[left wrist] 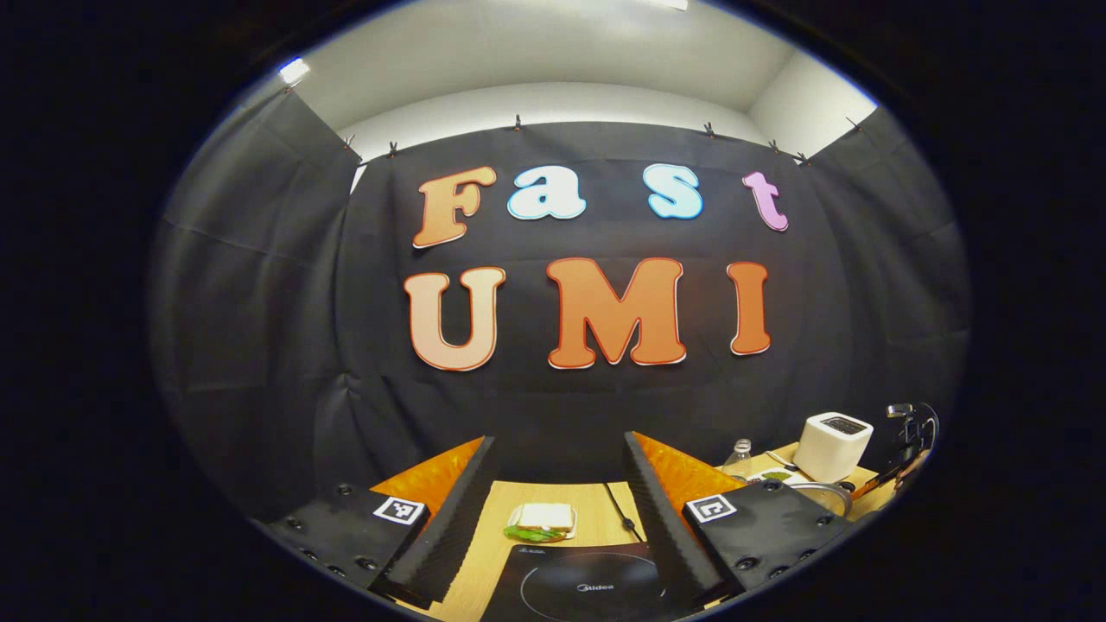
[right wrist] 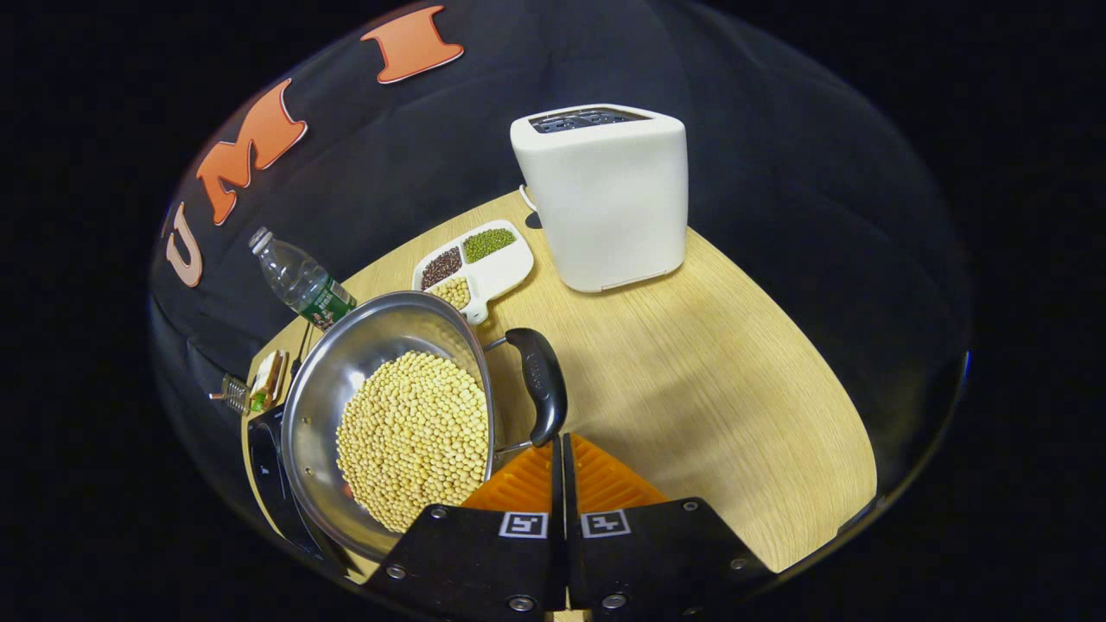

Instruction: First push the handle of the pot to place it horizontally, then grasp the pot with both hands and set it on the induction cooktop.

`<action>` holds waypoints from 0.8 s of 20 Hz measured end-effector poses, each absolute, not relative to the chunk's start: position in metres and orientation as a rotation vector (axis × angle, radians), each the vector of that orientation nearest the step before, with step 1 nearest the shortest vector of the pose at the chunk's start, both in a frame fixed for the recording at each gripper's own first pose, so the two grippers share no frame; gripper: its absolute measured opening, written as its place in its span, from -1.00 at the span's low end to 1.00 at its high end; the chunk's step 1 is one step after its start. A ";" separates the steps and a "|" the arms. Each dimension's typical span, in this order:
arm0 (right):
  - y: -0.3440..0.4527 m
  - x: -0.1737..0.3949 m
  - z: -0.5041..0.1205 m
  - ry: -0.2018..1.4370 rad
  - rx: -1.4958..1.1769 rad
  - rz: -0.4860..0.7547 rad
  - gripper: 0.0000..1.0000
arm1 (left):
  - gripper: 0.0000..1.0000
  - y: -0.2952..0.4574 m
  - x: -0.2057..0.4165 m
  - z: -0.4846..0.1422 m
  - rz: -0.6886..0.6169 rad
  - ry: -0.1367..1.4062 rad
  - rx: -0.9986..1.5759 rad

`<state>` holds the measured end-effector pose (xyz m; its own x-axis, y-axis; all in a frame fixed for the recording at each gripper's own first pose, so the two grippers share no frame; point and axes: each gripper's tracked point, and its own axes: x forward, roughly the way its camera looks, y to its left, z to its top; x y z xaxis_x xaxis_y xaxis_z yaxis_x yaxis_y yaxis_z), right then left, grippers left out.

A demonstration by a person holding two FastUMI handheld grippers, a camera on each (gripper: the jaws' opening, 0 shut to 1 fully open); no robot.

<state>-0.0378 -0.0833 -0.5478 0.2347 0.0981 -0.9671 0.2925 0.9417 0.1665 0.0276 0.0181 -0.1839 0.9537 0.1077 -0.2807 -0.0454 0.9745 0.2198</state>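
Two hand-held grippers are in use. The left hand-held gripper [left wrist: 557, 492] is wide open and holds nothing; the cooktop [left wrist: 587, 587] lies on the bench [left wrist: 501, 518] between and just ahead of its fingers, with a sandwich [left wrist: 543, 520] beyond. The right hand-held gripper [right wrist: 557, 458] has its fingers closed together, gripping nothing, with tips at the near end of the pot's handle [right wrist: 540, 380]. The pot [right wrist: 393, 415], filled with beans [right wrist: 410, 436], sits ahead-left of it. A toaster [right wrist: 605, 194] stands farther ahead.

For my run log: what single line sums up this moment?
left gripper open above cooktop | right gripper shut, at pot handle
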 end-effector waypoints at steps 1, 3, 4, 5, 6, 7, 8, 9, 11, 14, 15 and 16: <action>-0.085 -0.037 -0.544 1.331 0.359 -0.135 -0.99 | 0.92 0.014 0.027 -0.189 0.066 0.307 0.205; -0.091 -0.031 -0.532 1.290 0.384 -0.138 -0.99 | 0.89 0.001 0.027 -0.203 0.044 0.337 0.191; -0.092 -0.027 -0.524 1.267 0.399 -0.134 -0.99 | 0.93 -0.006 0.028 -0.212 0.034 0.359 0.185; -0.089 -0.024 -0.514 1.248 0.409 -0.121 -0.96 | 0.93 -0.012 0.029 -0.221 0.023 0.384 0.176; -0.085 -0.021 -0.507 1.231 0.405 -0.100 -0.89 | 0.93 -0.020 0.030 -0.231 0.006 0.409 0.164; -0.080 -0.019 -0.502 1.220 0.390 -0.077 -0.85 | 0.93 -0.029 0.030 -0.241 -0.014 0.435 0.151; -0.075 -0.018 -0.495 1.213 0.375 -0.053 -0.69 | 0.93 -0.038 0.030 -0.252 -0.035 0.462 0.141; -0.070 -0.016 -0.491 1.209 0.364 -0.036 -0.58 | 0.93 -0.047 0.031 -0.262 -0.050 0.483 0.130; -0.064 -0.011 -0.485 1.193 0.319 -0.018 -0.29 | 0.93 -0.061 0.030 -0.286 -0.073 0.543 0.121; -0.060 -0.004 -0.486 1.173 0.257 -0.013 0.20 | 0.94 -0.089 0.027 -0.317 -0.126 0.627 0.088; -0.061 -0.002 -0.488 1.170 0.249 -0.019 0.29 | 0.89 -0.097 0.024 -0.326 -0.143 0.647 0.082; -0.061 -0.003 -0.491 1.174 0.240 -0.024 0.41 | 0.90 -0.105 0.022 -0.337 -0.163 0.673 0.081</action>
<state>-0.0030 -0.0611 -0.4909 0.3893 0.1061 -0.9150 0.1431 0.9743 0.1739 0.0220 -0.1053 -0.3370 0.7697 -0.1234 -0.6263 0.1761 0.9841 0.0224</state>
